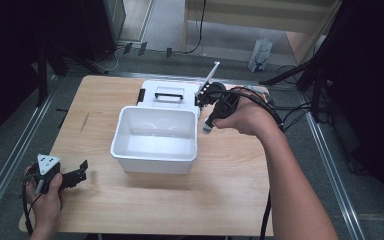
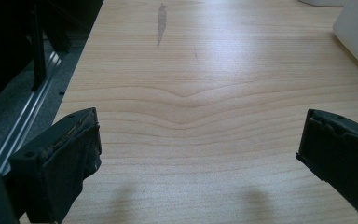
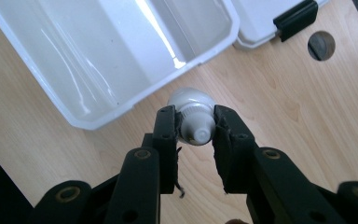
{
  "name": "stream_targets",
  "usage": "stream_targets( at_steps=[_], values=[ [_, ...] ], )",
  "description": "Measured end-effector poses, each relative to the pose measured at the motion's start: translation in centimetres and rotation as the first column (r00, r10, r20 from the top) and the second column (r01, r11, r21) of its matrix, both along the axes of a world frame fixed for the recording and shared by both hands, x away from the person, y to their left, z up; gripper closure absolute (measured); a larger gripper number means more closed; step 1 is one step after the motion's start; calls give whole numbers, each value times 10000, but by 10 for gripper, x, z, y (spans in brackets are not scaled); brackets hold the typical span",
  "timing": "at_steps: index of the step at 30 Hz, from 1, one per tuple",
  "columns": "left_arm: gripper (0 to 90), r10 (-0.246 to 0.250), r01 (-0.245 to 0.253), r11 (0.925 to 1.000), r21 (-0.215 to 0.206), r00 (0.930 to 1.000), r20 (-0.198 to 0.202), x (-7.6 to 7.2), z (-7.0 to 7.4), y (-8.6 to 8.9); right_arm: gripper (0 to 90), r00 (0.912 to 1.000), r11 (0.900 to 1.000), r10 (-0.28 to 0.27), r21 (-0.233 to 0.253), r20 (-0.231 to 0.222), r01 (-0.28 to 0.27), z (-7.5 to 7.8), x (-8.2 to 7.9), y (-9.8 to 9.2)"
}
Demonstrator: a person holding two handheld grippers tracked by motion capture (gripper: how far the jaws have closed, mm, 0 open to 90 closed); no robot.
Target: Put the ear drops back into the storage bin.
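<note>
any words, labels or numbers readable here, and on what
None can be read.
The white box and its lid carry no print.
The white tube in the right gripper shows no label.
The bag on the floor is too small and blurred to tell.

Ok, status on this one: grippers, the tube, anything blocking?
Right gripper shut on white tube, beside white bin. Left gripper open, idle over table. Bin empty, nothing blocking.
</note>
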State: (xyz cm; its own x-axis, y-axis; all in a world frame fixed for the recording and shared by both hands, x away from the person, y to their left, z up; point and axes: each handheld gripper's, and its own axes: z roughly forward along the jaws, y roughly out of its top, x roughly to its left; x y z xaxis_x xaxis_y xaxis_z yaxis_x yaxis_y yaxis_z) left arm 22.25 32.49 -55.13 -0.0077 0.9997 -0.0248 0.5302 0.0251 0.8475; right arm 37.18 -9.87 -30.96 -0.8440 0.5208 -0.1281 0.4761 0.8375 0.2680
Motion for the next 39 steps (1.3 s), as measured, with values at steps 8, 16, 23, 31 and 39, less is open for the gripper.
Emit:
stream_targets(
  at_steps=[8,16,23,31,39],
  values=[
    [0,-33,33,10000,-22,10000,-30,0,0,0,725,9987,9987,506,83,37,-506,2,-1,23],
    [0,-35,35,10000,-46,10000,-31,0,0,0,725,9936,9935,1132,-153,44,-1131,-9,-1,40],
    [0,-37,37,10000,-84,10000,-2,1,0,0,724,9837,9828,1796,-470,131,-1788,-21,-2,47],
    [0,-78,78,9999,-93,10000,-13,1,0,0,724,9813,9793,1923,-648,48,-1916,-35,-1,48],
    [0,-75,75,9999,-101,10000,-17,1,0,0,725,9790,9766,2035,-695,-89,-2037,-49,1,49]
  ],
)
